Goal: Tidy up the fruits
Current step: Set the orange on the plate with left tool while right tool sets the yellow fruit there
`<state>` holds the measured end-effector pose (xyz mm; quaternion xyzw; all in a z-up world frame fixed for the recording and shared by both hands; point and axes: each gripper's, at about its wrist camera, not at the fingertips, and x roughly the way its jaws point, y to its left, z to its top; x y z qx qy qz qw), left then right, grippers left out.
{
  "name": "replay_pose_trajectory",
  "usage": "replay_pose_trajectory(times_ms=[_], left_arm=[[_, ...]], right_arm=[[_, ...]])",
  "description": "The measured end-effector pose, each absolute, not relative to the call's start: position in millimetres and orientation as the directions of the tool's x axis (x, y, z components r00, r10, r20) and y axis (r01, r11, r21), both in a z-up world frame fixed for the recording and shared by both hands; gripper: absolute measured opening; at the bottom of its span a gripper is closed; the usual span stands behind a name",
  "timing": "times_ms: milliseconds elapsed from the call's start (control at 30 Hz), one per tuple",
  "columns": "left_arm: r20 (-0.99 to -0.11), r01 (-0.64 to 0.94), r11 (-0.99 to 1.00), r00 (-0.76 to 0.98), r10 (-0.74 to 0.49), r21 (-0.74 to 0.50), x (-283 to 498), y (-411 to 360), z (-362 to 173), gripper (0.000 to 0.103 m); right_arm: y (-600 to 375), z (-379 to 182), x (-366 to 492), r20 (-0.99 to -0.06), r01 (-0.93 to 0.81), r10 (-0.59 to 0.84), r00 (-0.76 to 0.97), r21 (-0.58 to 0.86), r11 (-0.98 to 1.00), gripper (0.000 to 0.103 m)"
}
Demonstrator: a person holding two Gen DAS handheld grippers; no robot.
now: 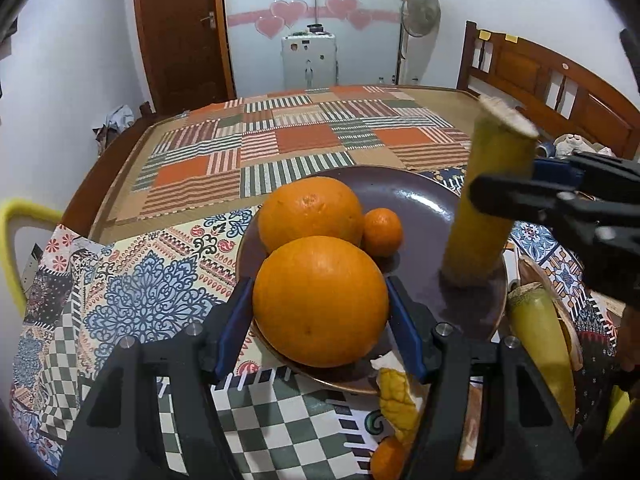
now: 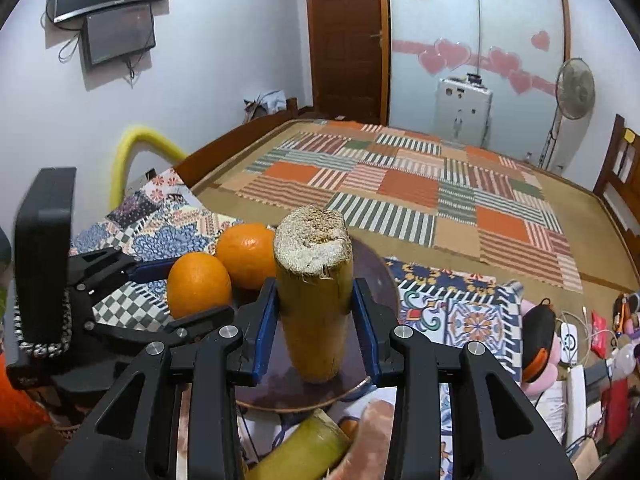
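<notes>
A dark brown plate [image 1: 420, 200] holds two large oranges and a small mandarin [image 1: 382, 231]. My left gripper [image 1: 320, 312] is shut on the near large orange [image 1: 320, 300], which rests on the plate's near edge; the far orange [image 1: 310, 210] sits behind it. My right gripper [image 2: 314, 312] is shut on a yellow-green sugarcane piece [image 2: 314, 300] that stands upright on the plate [image 2: 372, 272]. The cane [image 1: 488, 200] and the right gripper also show in the left wrist view. The left gripper and both oranges [image 2: 198, 284] appear left in the right wrist view.
A second cane piece [image 1: 540, 344] lies right of the plate beside peel. Orange peel [image 1: 396, 400] and another mandarin [image 1: 388, 460] lie below the plate. Patterned cloths cover the surface; a patchwork mat [image 1: 300, 148] lies beyond. Clutter [image 2: 580, 352] sits at the right.
</notes>
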<state>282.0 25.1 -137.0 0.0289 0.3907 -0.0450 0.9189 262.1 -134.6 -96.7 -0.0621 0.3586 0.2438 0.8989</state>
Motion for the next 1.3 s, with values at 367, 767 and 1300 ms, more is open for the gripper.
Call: replay_pose_trajectory(times_ms=[367,767,1300], left_arm=[[-0.718,0.109,0.994,0.692,-0.070,0.008,289,24,-137,0.065],[-0.666,0.105,0.993,0.744,-0.047,0.048,285,22,-120,0.071],[-0.625,0.082,0.995,0.780,-0.028,0.057,250,27,-88,0.071]], right_arm=[[-129,-104,292,-0.706,-0.458,0.394,0.589,0.109,0.882,0.033],[-120,-105,301,-0.733,-0.448,0.337,0.591,0.050,0.893,0.035],[-137,-76,264,-0.690,-0.439,0.317,0.651,-0.001,0.898,0.044]])
